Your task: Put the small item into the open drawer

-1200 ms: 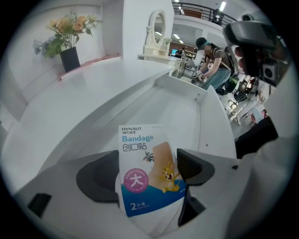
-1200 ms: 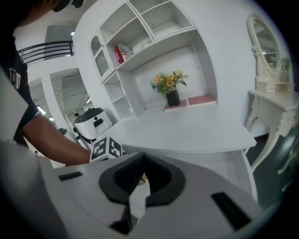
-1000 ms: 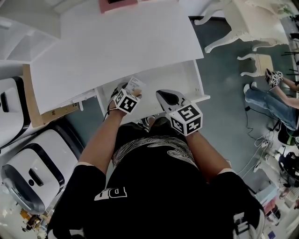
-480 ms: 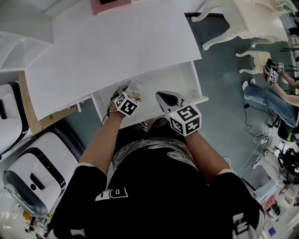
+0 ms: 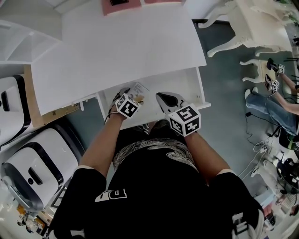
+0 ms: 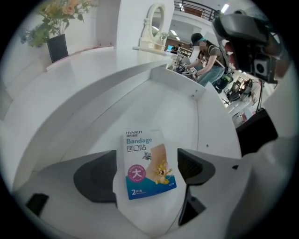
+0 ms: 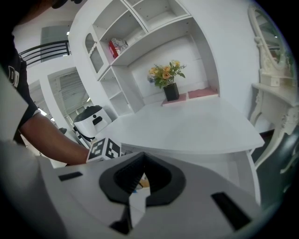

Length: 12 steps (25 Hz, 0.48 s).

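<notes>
Bandage packet (image 6: 145, 156), white and blue with a cartoon print, spans the gap of my left claw (image 6: 147, 163). The jaws stand wide, one pad against each long edge, and I read that as a grip across the packet's width. In the head view the packet lies flat over the left part of the open drawer (image 5: 184, 83), just beyond its near front edge. I cannot tell whether it touches the drawer floor. The drawer is pulled out toward me from under the white worktop (image 5: 121, 46).

My right claw (image 7: 141, 181) hovers just right of the left one, over the drawer's near edge. Its jaws are closed down, tips together, with nothing pinched. A sliver of the packet shows through the opening behind the tips.

At the far edge of the worktop a dark vase of flowers (image 7: 169, 84) stands by a pink mat (image 5: 120, 5), and a white shelf unit (image 7: 131, 42) rises to the left of it. On the floor to my left stands a rounded white machine (image 5: 32, 170). Well off to the right, another person (image 5: 275, 100) sits near a white carved table.
</notes>
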Tool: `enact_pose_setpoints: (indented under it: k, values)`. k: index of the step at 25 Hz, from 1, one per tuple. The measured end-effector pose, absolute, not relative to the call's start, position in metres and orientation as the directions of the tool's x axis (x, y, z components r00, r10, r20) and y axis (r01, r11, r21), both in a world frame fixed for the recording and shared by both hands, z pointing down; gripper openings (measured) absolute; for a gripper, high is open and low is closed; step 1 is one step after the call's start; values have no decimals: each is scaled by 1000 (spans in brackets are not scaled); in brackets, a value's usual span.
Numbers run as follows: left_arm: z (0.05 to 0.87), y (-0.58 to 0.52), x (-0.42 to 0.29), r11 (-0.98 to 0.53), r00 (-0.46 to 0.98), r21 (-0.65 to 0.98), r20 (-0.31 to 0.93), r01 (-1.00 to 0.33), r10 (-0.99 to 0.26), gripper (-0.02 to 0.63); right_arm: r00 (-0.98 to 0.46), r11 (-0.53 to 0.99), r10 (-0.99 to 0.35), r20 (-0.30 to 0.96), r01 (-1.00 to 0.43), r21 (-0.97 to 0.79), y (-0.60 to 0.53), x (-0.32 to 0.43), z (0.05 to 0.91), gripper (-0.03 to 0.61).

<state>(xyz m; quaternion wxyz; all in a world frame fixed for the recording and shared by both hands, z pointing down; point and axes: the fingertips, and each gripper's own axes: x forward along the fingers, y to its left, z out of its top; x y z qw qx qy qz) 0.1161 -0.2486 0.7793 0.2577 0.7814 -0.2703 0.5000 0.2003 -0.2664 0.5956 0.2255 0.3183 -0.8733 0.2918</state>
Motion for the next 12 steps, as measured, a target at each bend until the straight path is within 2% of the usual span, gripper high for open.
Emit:
enact_pose_setpoints:
  k: [8, 9, 10, 11, 12]
  values:
    - [724, -255, 101, -667, 420, 148, 867, -730, -268, 387, -731, 669, -409, 547, -647, -365, -275, 181, 589, 9]
    - [715, -257, 100, -658, 424, 144, 859, -739, -288, 357, -737, 675, -404, 542, -640, -367, -276, 178, 588, 9]
    - [706, -258, 99, -651, 425, 135, 850, -747, -311, 288, -742, 681, -399, 538, -633, -369, -277, 176, 587, 9]
    - [697, -259, 98, -645, 427, 125, 840, -754, -336, 189, -748, 687, -394, 535, -626, -369, -277, 173, 586, 9]
    - [687, -260, 97, -639, 430, 117, 828, -760, -359, 153, -753, 693, -390, 531, -619, -370, -278, 170, 584, 9]
